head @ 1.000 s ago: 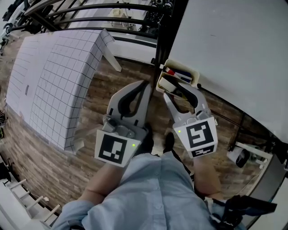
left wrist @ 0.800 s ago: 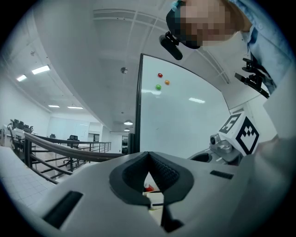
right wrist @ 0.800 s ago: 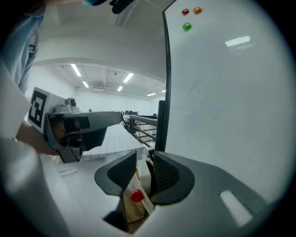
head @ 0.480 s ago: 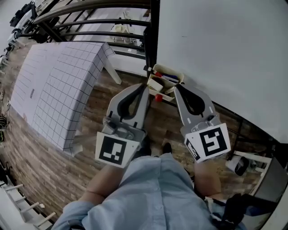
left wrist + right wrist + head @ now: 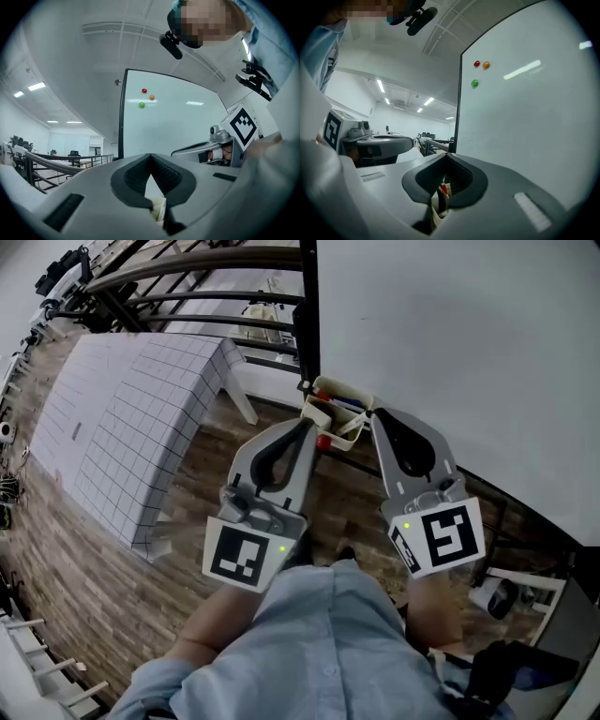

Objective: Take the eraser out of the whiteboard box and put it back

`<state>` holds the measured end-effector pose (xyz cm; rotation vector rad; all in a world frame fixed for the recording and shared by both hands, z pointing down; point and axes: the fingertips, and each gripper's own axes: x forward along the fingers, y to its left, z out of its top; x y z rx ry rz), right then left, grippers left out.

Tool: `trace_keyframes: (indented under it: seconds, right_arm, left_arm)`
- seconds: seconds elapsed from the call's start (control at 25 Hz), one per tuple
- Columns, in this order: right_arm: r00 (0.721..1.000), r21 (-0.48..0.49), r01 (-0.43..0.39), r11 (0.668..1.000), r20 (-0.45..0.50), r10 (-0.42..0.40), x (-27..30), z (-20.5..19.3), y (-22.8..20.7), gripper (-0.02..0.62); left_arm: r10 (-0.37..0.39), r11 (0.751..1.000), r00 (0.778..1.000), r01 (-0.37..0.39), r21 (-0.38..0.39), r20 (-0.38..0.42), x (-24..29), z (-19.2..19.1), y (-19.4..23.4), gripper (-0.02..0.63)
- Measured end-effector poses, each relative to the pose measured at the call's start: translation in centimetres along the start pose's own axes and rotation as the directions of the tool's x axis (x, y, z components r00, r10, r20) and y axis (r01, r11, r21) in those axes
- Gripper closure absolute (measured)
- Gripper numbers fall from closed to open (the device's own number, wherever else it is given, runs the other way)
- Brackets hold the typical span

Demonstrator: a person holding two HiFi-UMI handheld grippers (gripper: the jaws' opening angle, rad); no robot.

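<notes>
Whiteboard [image 5: 450, 352] ahead, right gripper [image 5: 374, 414] — now shut

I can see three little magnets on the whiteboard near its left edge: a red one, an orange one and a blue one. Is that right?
Not quite. The left gripper view shows the whiteboard with a red magnet, an orange magnet and a green magnet, not a blue one, near its left edge.

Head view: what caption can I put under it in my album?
Left gripper and right gripper, both shut, flank the whiteboard box by the whiteboard.
</notes>
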<state>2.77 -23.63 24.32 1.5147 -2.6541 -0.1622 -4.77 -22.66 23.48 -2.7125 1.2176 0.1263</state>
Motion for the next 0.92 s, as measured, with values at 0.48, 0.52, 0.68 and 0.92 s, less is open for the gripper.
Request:
trace_keyframes:
  seconds: [0.48,0.52,0.68,0.92]
  right_arm:
    - [0.999,0.008,-0.034,0.999,0.03,0.034,-0.4,0.5,0.1,0.595]
    - [0.999,0.008,-0.036,0.999,0.031,0.036,-0.4,0.6,0.1,0.595]
    - [0.999,0.009,-0.043,0.999,0.033,0.043,-0.4,0.6,0.2,0.595]
    - [0.998,0.011,-0.046,0.999,0.036,0.045,-0.6,0.7,0.3,0.595]
  left_arm:
    - [0.033,0.999,0.999,-0.033,0.02,-0.005,-0.6,0.3,-0.6,0.607]
    - [0.036,0.999,0.999,-0.036,0.02,-0.005,-0.6,0.3,-0.6,0.607]
    - [0.046,0.999,0.999,-0.046,0.019,-0.007,-0.8,0.3,-0.6,0.607]
    - [0.052,0.998,0.999,-0.052,0.02,-0.009,-1.1,0.3,-0.8,0.607]
